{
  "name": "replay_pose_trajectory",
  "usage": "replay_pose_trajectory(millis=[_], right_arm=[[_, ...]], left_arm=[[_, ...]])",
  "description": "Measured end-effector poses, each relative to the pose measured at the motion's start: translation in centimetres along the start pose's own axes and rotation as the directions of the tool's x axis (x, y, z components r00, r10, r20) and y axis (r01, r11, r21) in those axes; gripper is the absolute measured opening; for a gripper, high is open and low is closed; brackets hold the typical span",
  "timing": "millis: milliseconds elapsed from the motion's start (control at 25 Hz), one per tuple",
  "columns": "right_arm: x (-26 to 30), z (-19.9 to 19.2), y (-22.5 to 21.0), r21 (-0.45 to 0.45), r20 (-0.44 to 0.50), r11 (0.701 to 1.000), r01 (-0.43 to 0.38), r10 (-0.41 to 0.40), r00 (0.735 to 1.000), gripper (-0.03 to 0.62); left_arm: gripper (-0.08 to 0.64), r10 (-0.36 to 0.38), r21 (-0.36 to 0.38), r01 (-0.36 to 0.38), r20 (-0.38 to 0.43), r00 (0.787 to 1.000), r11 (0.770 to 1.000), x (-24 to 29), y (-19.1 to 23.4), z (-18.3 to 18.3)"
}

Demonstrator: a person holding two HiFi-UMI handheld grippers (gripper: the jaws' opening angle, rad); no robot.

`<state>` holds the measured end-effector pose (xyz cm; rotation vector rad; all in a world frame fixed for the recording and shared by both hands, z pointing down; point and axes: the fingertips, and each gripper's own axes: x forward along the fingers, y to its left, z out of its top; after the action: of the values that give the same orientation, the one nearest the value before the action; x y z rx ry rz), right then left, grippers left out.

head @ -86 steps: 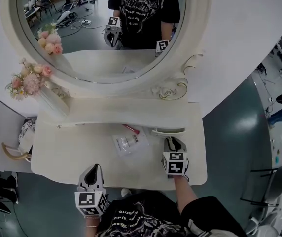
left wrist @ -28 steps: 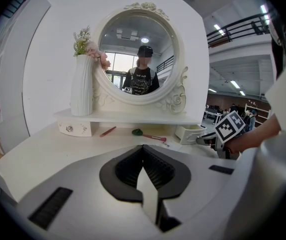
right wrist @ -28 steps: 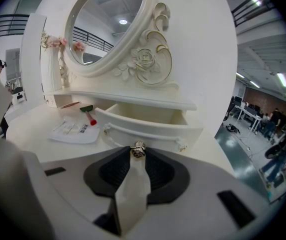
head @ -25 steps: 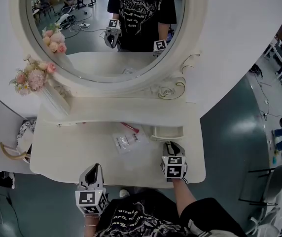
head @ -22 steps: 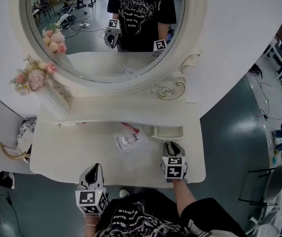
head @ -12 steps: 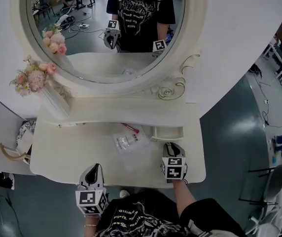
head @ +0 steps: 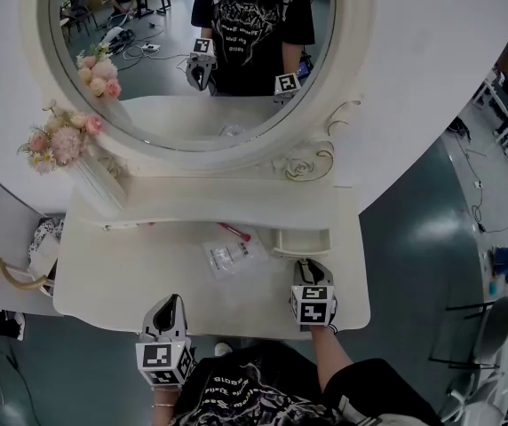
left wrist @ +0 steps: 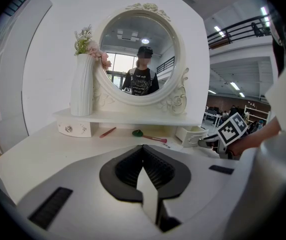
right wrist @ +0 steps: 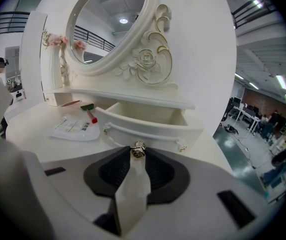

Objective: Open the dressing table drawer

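The small right-hand drawer (head: 303, 240) of the white dressing table (head: 130, 278) stands pulled out, its inside empty (right wrist: 145, 113). My right gripper (head: 312, 266) is shut on the drawer's little metal knob (right wrist: 138, 149), which sits pinched between the two jaws at the middle of the drawer front (right wrist: 153, 132). My left gripper (head: 169, 303) hovers over the table's front edge at the left, shut with nothing in it (left wrist: 143, 148). From the left gripper view the right gripper (left wrist: 210, 141) shows at the drawer (left wrist: 193, 134).
A clear plastic packet (head: 233, 256) and a red-handled tool (head: 236, 231) lie mid-table. A white vase of pink flowers (head: 90, 171) stands on the shelf at the left, above a shut small drawer (left wrist: 73, 128). The oval mirror (head: 192, 60) rises behind. A bag (head: 39, 254) hangs off the left side.
Since the earliest frame the drawer has come further out and my right gripper has drawn back with it. Over the last second nothing has moved.
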<state>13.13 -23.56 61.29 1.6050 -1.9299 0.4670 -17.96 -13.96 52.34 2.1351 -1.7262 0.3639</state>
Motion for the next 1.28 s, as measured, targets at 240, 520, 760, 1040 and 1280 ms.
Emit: replay_pose_trajectory(millis=[240,520,760,1040,1280], right_arm=[[-0.18,-0.13,-0.01,0.002,-0.002,1.000,0.001,-0.001,1.000,0.101],[-0.28,-0.27,0.00,-0.003,-0.007,1.000,0.003,-0.003,1.000,0.101],[-0.44,-0.32,0.10,-0.011,-0.002,1.000,-0.002,0.002,1.000,0.101],[-0.65,-0.36,0.18,0.001,0.001,1.000,-0.005,0.005,1.000,0.103],[-0.67,-0.38,0.13,0.033,0.006,0.999,-0.014,0.014,1.000,0.107]], left_arm=[[0.015,-0.006,0.004,0.006,0.002,1.000,1.000,0.07,-0.06,0.08],[0.015,-0.003,0.003,0.003,0.003,1.000,1.000,0.02,0.22,0.14],[0.015,-0.005,0.008,0.005,0.003,1.000,1.000,0.01,0.18,0.17],[0.015,0.002,0.006,-0.002,0.002,1.000,1.000,-0.23,0.47,0.09],[0.015,0.005,0.006,-0.005,0.003,1.000,1.000,-0.17,0.31,-0.01]])
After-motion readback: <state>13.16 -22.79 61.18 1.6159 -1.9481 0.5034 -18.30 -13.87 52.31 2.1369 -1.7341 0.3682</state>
